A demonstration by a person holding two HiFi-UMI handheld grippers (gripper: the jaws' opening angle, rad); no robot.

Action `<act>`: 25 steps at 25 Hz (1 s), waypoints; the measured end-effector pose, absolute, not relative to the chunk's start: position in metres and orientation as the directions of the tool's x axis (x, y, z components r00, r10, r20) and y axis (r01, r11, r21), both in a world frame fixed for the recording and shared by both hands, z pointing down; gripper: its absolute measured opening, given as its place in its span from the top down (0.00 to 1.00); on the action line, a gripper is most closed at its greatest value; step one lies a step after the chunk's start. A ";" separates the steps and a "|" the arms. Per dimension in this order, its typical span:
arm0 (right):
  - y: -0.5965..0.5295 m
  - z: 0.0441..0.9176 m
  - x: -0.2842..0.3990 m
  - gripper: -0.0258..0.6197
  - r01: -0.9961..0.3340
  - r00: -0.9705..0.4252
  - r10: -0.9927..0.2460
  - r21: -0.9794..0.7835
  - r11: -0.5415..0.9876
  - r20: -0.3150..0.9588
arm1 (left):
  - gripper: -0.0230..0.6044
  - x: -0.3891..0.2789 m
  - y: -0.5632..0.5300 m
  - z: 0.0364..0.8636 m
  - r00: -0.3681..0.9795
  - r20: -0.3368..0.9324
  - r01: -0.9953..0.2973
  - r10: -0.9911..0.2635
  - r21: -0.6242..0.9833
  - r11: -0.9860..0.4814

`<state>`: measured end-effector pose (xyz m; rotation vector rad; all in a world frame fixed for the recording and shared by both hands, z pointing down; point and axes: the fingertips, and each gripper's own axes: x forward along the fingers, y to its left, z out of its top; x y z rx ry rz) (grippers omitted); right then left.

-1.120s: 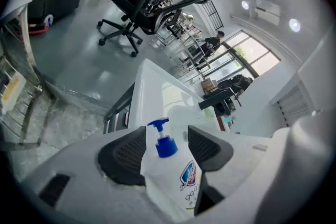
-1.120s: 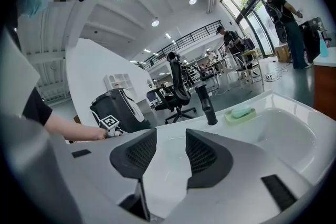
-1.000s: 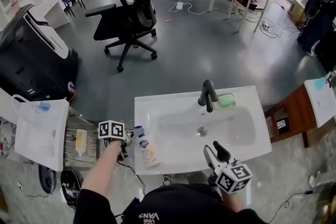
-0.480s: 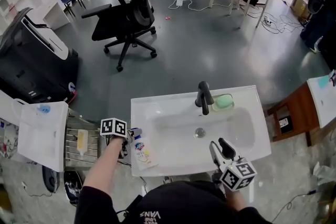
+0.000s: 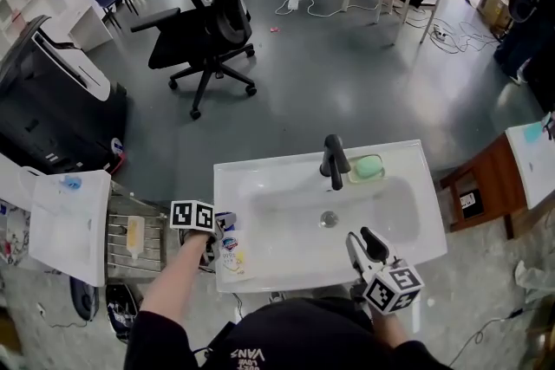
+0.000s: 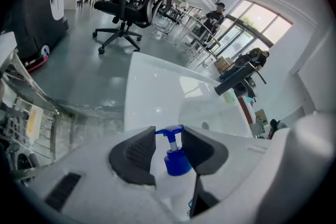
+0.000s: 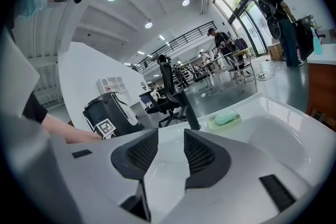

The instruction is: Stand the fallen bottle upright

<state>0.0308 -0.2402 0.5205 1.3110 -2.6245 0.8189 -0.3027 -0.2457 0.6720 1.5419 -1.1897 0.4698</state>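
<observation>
The white bottle (image 5: 231, 251) with a blue pump top (image 6: 176, 160) lies on its side on the left ledge of the white sink (image 5: 408, 186). My left gripper (image 5: 218, 230) sits over the bottle's pump end. In the left gripper view its jaws (image 6: 168, 137) are closing, with the blue pump and cap between the pads; a small gap shows at the left pad. My right gripper (image 5: 362, 240) hovers at the sink's front right rim. Its jaws (image 7: 170, 140) are closing slightly and nothing is between them.
A black faucet (image 5: 332, 160) stands behind the basin, with a green soap bar (image 5: 368, 167) in a dish beside it. Left of the sink are a wire rack (image 5: 134, 238) and a white table (image 5: 65, 225). A wooden side table (image 5: 486, 186) stands to the right.
My left gripper has settled over the bottle's pump end and its jaws have narrowed around it. The right gripper has shifted only a little at the sink's front.
</observation>
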 end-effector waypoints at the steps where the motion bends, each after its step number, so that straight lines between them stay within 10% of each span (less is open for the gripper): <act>1: -0.240 0.521 0.031 0.74 -0.768 -0.623 -0.716 -0.420 0.484 0.314 | 0.70 -0.301 -0.248 0.670 0.420 0.793 -0.865 -0.441 0.497 0.069; 25: -0.236 0.519 0.053 0.76 -0.799 -0.573 -0.761 -0.416 0.434 0.305 | 0.71 -0.281 -0.334 0.560 0.332 0.521 -0.922 -0.786 0.353 -0.156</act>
